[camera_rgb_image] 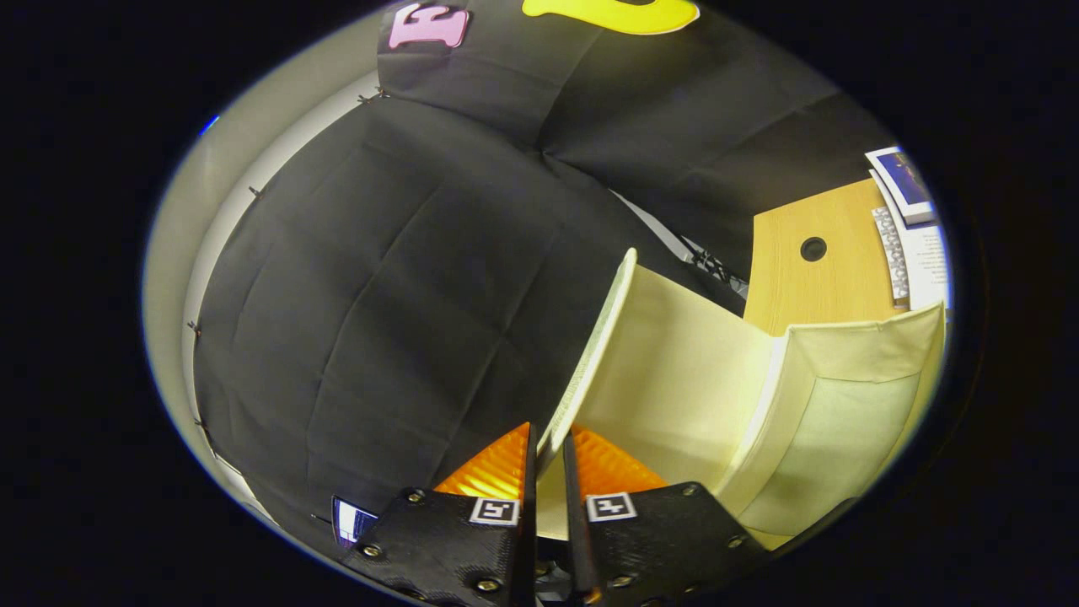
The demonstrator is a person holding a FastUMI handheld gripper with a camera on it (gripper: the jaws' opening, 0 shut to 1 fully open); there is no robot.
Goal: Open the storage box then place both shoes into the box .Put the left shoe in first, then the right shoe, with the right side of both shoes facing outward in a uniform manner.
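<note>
Gripper view: we see the gripper (548, 472) with its fingers pinching the edge of the pale cream fabric lid (674, 362), raised and tilted off the cream storage box (843, 421); black cloth wall (405, 278) beyond the fingers; light wooden desk (809, 287) behind the box.

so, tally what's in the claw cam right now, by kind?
Storage box lid, pinched at its edge by the claw: 1
Storage box body: 1
Wooden desk: 1
Keyboard: 1
Total: 4
</note>
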